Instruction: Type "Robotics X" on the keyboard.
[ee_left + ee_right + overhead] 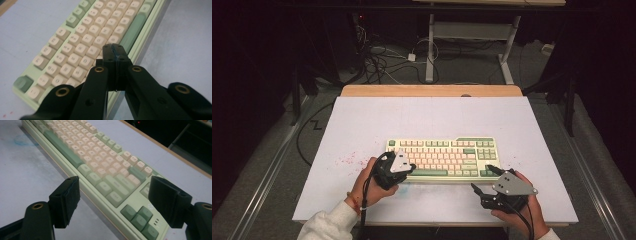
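Because the keyboard (442, 159) lying mid-table is rigid, with keycaps that could pop off, you'd best grip its frame edges. Your left gripper (114, 58) hovers pinched closed, empty, over its letter keys; your right gripper (113, 202) gapes by its corner.

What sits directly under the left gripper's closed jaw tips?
The left gripper, shut with nothing between its pads, sits above the keyboard, over cream letter keys near the green spacebar. The key directly beneath the tips is covered.
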Demonstrator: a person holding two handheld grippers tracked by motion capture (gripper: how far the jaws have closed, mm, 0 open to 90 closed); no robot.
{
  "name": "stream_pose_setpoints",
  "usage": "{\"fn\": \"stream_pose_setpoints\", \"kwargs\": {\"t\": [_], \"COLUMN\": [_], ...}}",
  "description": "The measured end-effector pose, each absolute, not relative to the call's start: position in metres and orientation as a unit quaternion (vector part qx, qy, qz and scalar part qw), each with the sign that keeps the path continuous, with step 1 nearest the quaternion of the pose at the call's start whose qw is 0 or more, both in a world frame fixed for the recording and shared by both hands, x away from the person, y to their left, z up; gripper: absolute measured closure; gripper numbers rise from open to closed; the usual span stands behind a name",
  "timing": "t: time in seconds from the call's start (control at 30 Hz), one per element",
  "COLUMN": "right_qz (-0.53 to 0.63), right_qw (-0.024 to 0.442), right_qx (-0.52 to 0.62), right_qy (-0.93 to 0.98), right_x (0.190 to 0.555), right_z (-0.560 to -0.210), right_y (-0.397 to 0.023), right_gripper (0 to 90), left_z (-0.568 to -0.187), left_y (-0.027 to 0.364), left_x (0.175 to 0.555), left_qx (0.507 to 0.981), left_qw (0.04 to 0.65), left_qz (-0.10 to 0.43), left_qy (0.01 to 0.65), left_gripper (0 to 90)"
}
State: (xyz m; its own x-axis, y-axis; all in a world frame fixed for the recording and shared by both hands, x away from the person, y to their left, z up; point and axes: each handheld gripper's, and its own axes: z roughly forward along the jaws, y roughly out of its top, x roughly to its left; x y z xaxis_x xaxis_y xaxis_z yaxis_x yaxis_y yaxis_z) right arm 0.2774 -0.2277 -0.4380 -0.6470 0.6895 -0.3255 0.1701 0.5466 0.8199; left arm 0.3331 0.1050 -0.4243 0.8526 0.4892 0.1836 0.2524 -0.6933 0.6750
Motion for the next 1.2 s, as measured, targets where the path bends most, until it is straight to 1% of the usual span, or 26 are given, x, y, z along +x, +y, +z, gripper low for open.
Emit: {"fn": "stream_pose_setpoints", "kwargs": {"t": [0.07,0.43,0.77,1.2], "right_qz": [0.393,0.39,0.381,0.377], "right_qw": [0.334,0.329,0.33,0.329], "right_qx": [0.257,0.252,0.242,0.237], "right_qy": [0.818,0.822,0.829,0.833], "right_x": [0.277,0.28,0.28,0.28], "right_z": [-0.438,-0.44,-0.443,-0.444], "right_y": [-0.227,-0.229,-0.226,-0.225], "right_gripper": [26.2,26.1,26.1,26.2], "left_z": [-0.424,-0.432,-0.439,-0.446], "left_y": [0.099,0.068,0.06,0.059], "left_x": [0.338,0.358,0.365,0.372], "left_qx": [0.904,0.915,0.919,0.92], "left_qw": [0.335,0.322,0.313,0.305], "left_qz": [0.171,0.151,0.144,0.14], "left_qy": [0.204,0.189,0.19,0.202], "left_gripper": [87.4,86.4,86.7,85.5]}}
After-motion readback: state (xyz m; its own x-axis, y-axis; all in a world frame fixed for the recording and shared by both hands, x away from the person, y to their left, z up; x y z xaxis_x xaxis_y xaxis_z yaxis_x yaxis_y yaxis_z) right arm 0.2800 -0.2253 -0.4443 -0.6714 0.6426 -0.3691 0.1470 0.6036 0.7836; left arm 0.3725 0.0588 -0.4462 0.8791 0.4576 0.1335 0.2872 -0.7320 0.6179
